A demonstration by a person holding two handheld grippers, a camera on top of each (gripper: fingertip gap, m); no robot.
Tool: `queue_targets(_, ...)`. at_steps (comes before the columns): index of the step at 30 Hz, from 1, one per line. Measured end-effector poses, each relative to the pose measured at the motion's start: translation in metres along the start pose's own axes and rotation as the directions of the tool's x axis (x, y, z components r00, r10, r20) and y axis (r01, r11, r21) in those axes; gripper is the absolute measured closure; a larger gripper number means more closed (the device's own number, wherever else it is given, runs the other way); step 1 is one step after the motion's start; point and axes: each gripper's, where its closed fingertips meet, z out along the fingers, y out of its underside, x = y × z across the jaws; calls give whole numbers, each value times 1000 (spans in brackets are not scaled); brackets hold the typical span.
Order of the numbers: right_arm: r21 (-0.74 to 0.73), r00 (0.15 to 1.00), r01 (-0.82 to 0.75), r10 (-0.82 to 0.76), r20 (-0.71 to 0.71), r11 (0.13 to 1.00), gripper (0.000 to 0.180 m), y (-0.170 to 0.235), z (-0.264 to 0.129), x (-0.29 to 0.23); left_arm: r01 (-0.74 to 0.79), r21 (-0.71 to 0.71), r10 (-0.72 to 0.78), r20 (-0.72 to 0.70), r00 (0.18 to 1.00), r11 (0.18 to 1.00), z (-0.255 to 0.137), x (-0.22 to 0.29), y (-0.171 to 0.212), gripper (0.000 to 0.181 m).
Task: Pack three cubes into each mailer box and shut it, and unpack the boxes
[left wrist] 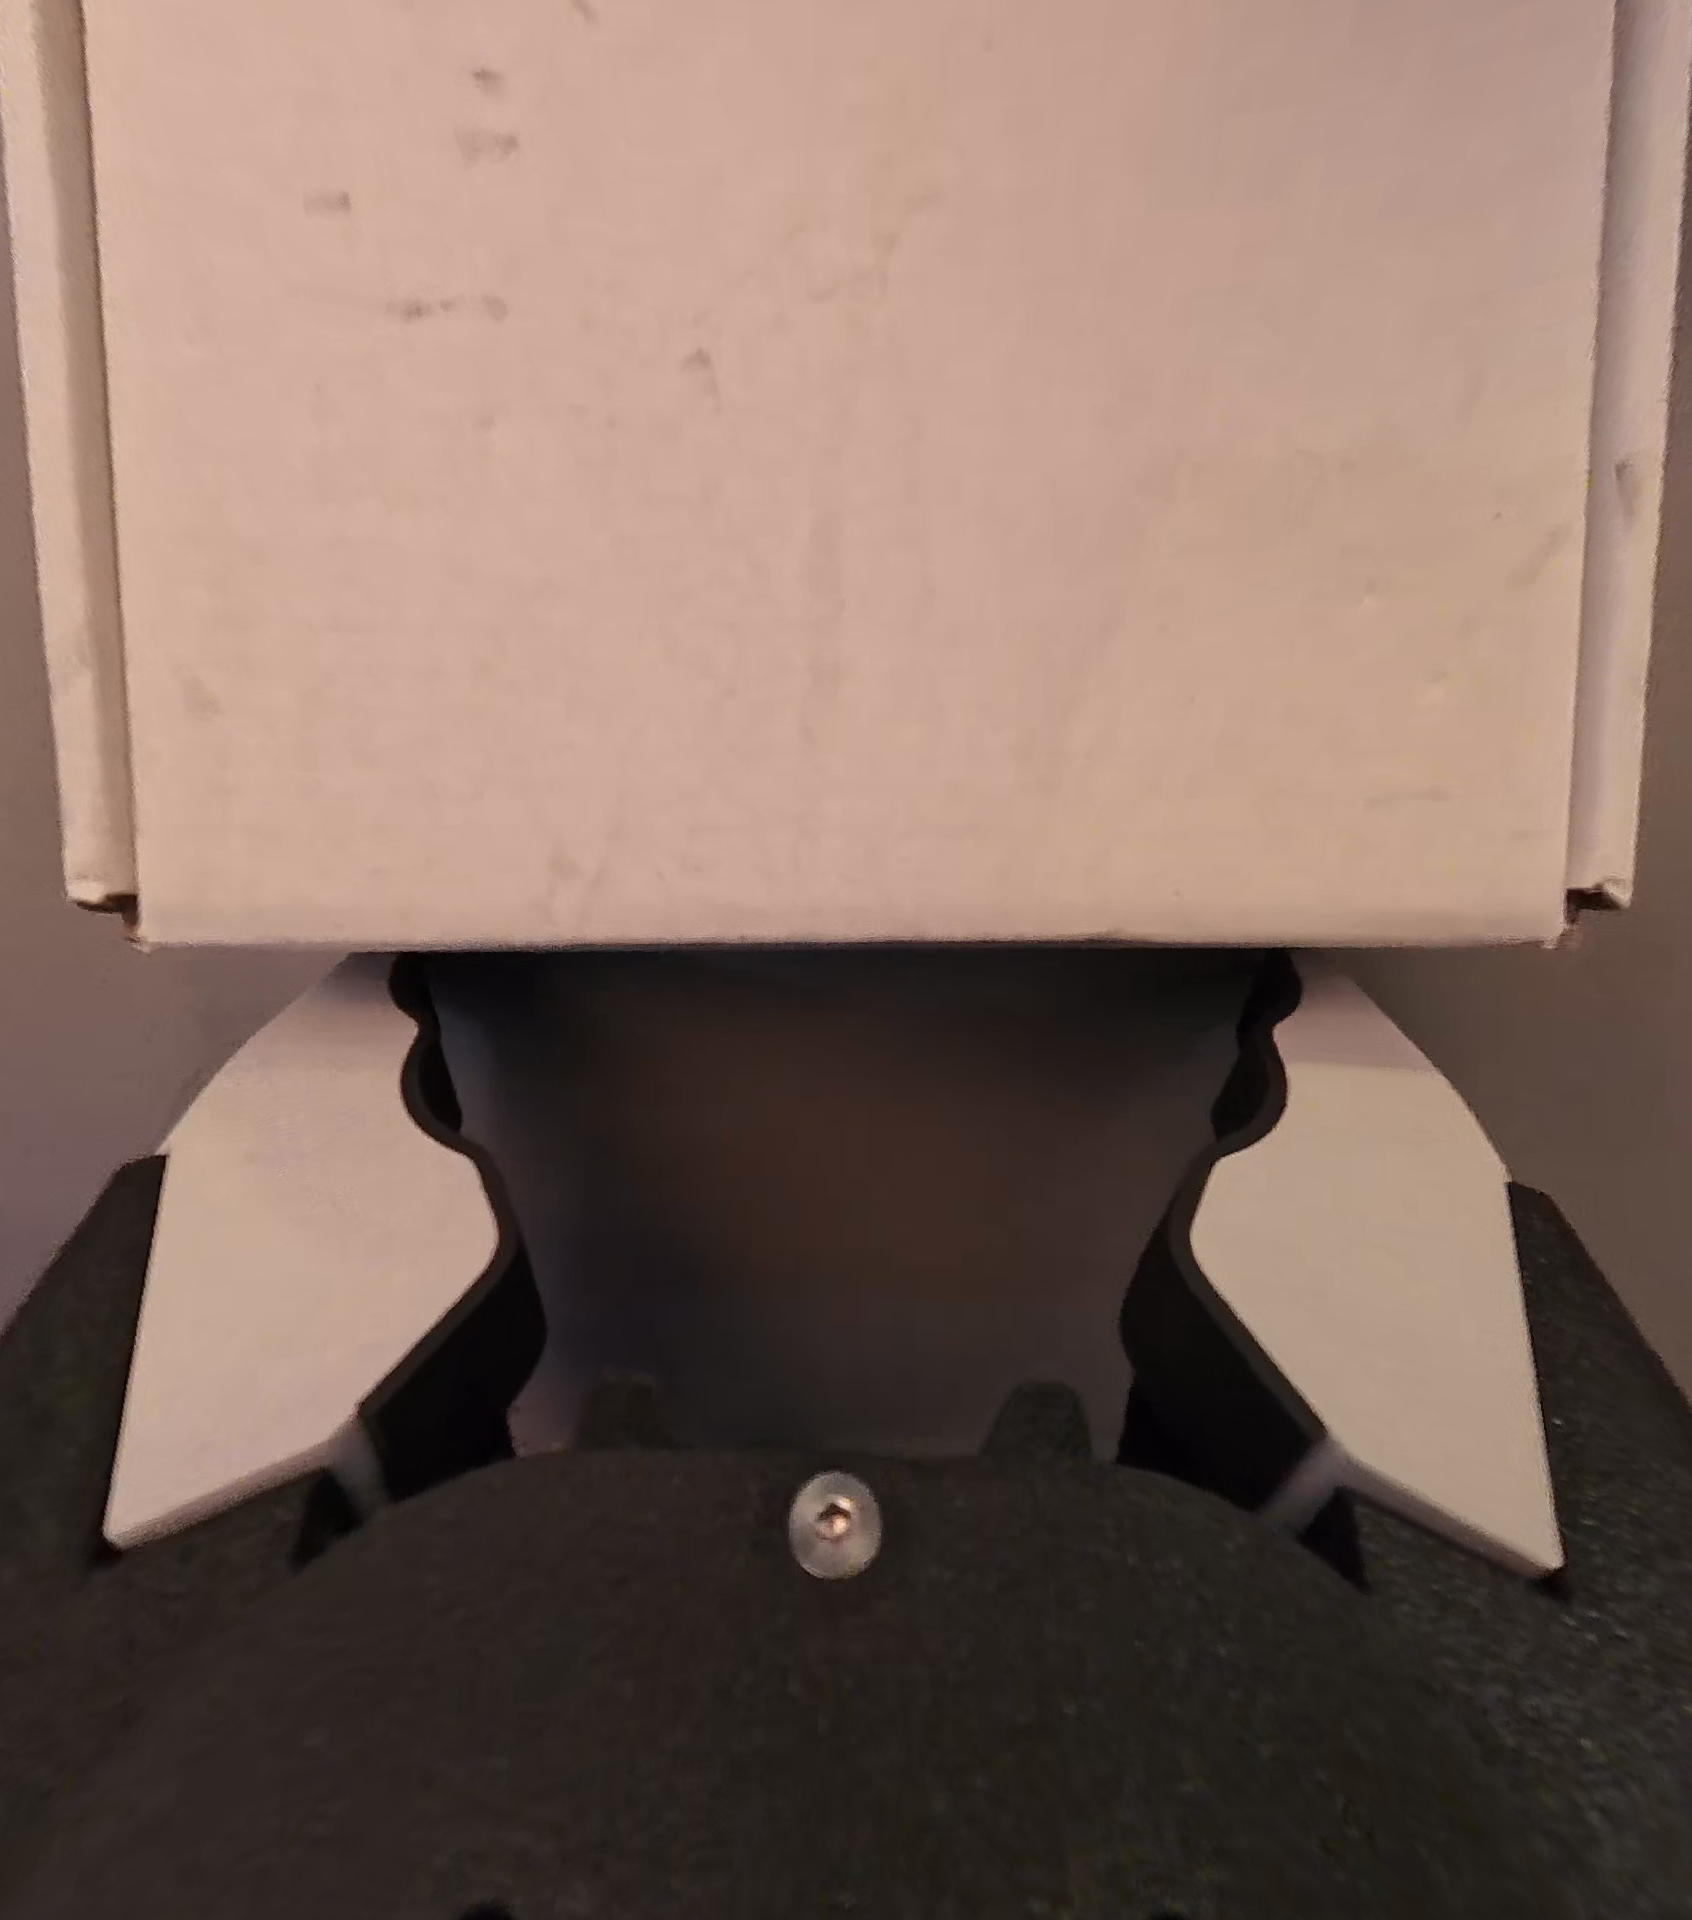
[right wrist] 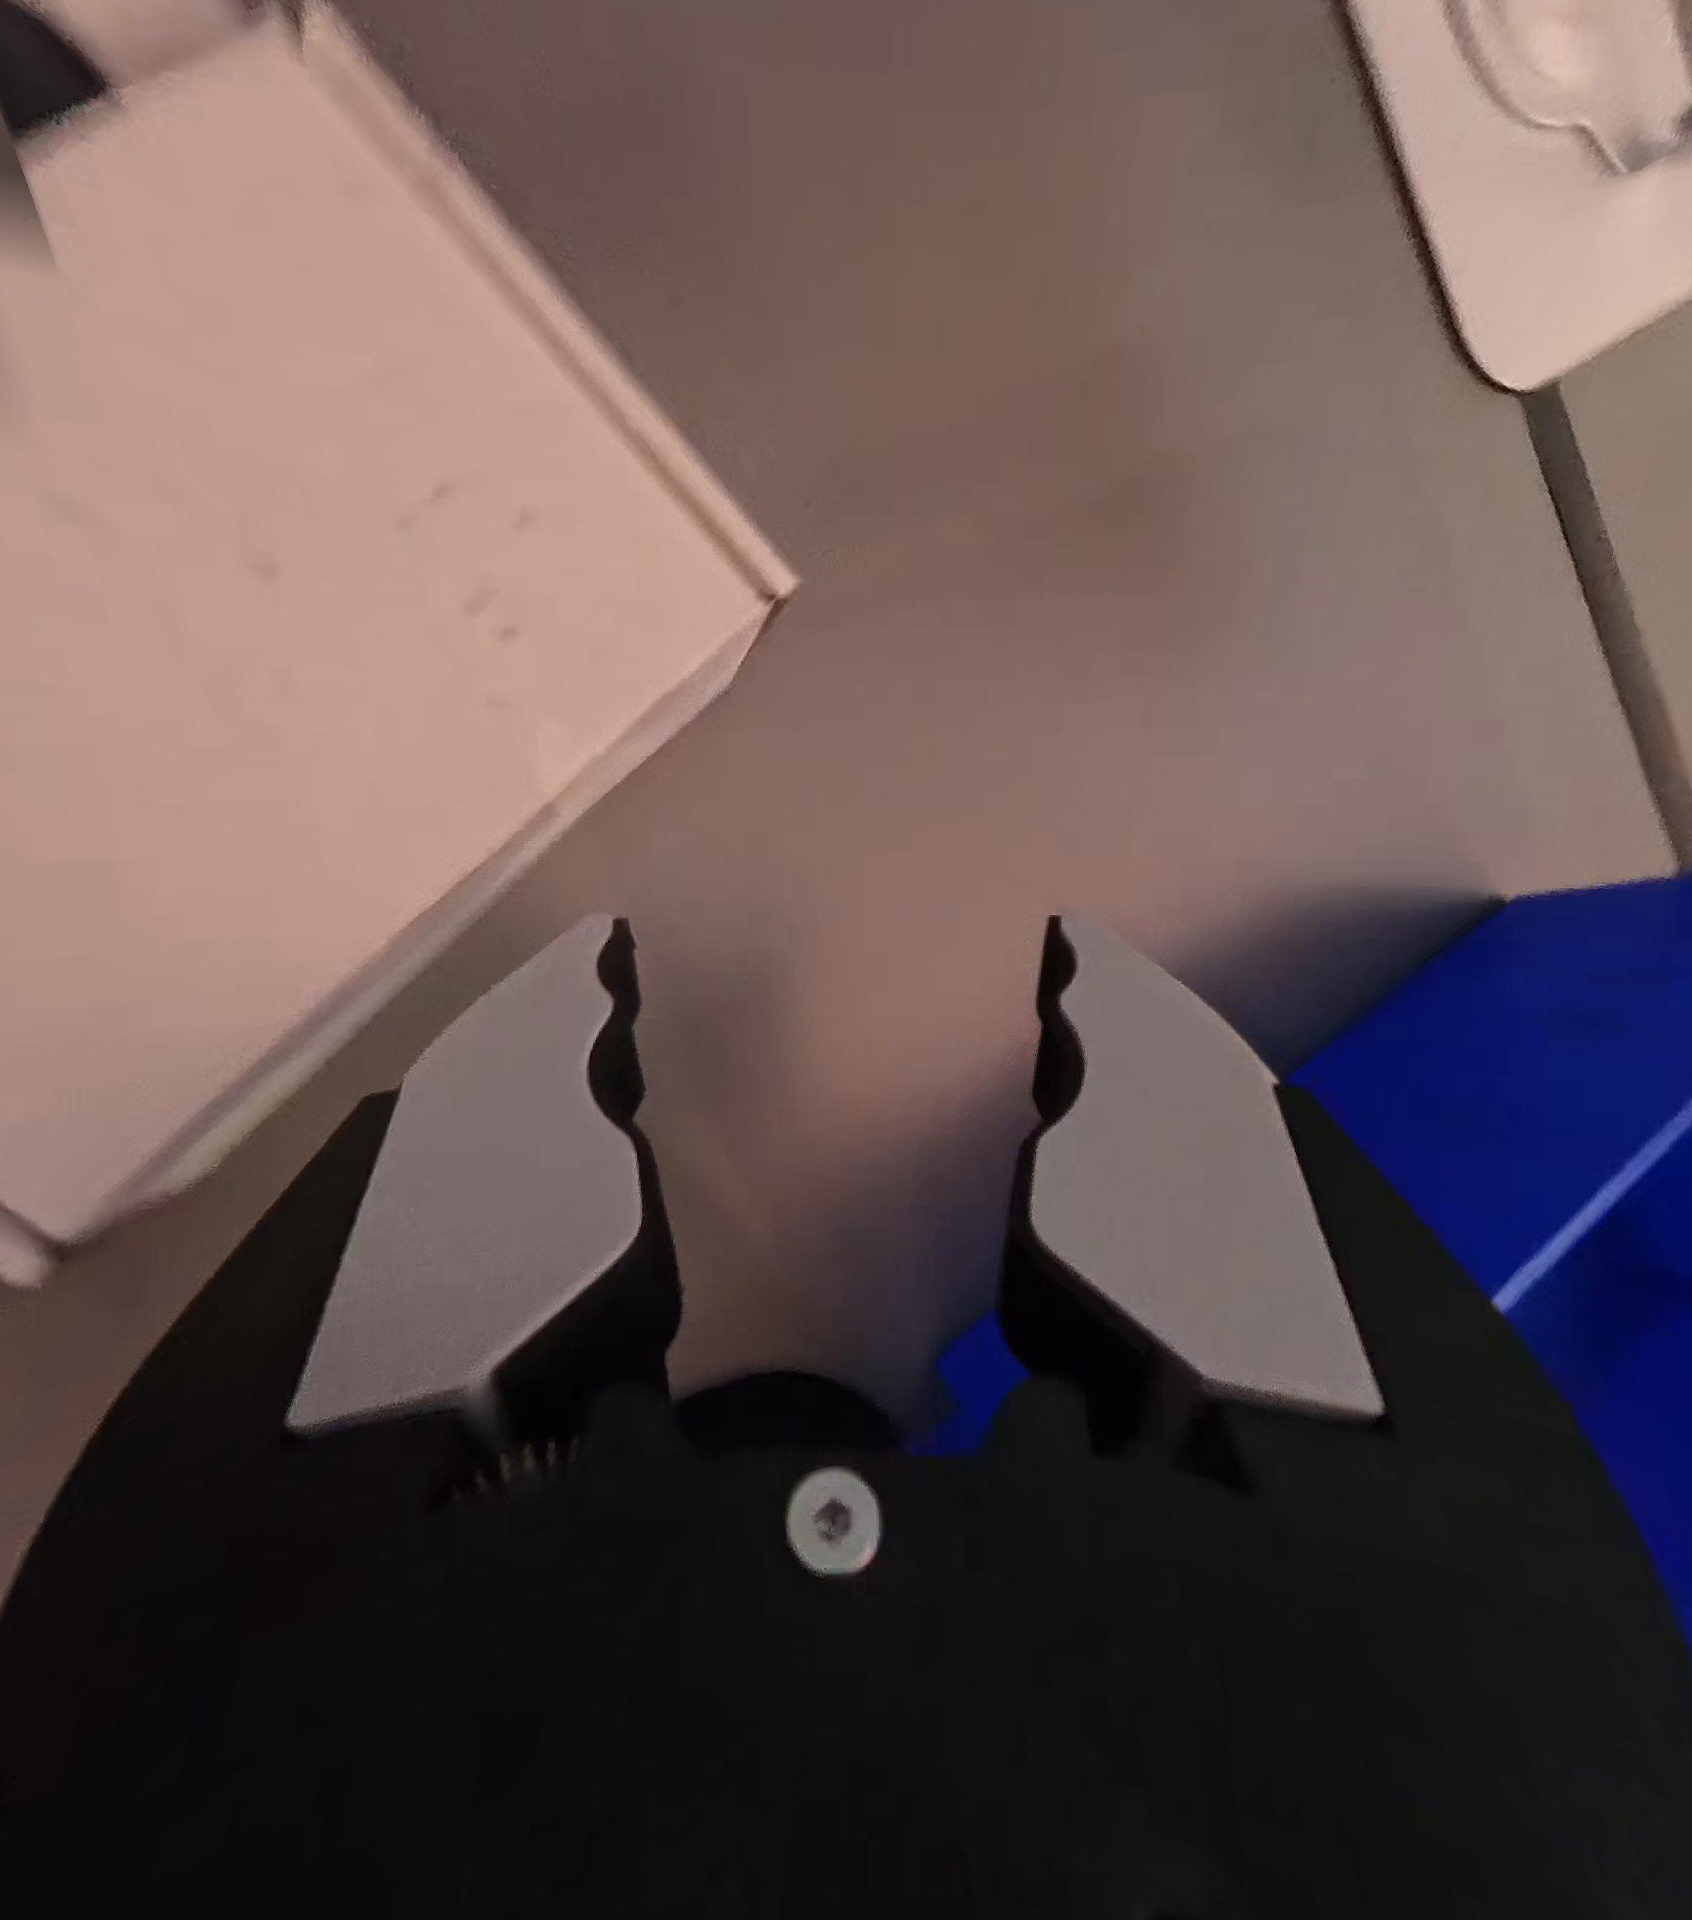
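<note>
The white mailer box point(left wrist: 852, 468) lies shut on the surface, touching the spread left gripper point(left wrist: 847, 977); the right gripper point(right wrist: 837, 925) is spread, empty, beside it. No cubes show, so the stage is unclear.

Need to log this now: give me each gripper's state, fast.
Left gripper: jaws spread wide, tips under the white mailer box's near edge; gripping nothing.
Right gripper: open, empty.

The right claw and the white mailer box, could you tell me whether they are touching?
Apart. The right wrist view shows the open right claw over bare table, with a clear gap to the white mailer box on its left.
</note>
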Motion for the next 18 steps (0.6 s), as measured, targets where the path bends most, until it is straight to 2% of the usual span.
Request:
queue_targets(3,129,950,-287,265,164,949,92,-27,-16,-24,44,33,-44,5,999,998,-7,-1,-6,36)
queue_targets(6,147,840,-485,413,351,862,76,-49,-26,-58,96,143,-95,-9,995,985,-26,-4,-22,36)
queue_targets(8,121,824,-528,473,313,841,69,-52,-20,-65,98,202,-96,-19,995,975,-40,-4,-28,36)
queue_targets(11,-11,822,-525,510,252,851,59,-51,-6,-81,62,228,-61,-10,998,972,-53,-3,-30,36)
queue_targets(18,-215,823,-538,563,74,815,57,-54,12,-92,-157,199,147,68,987,967,-63,15,-29,36)
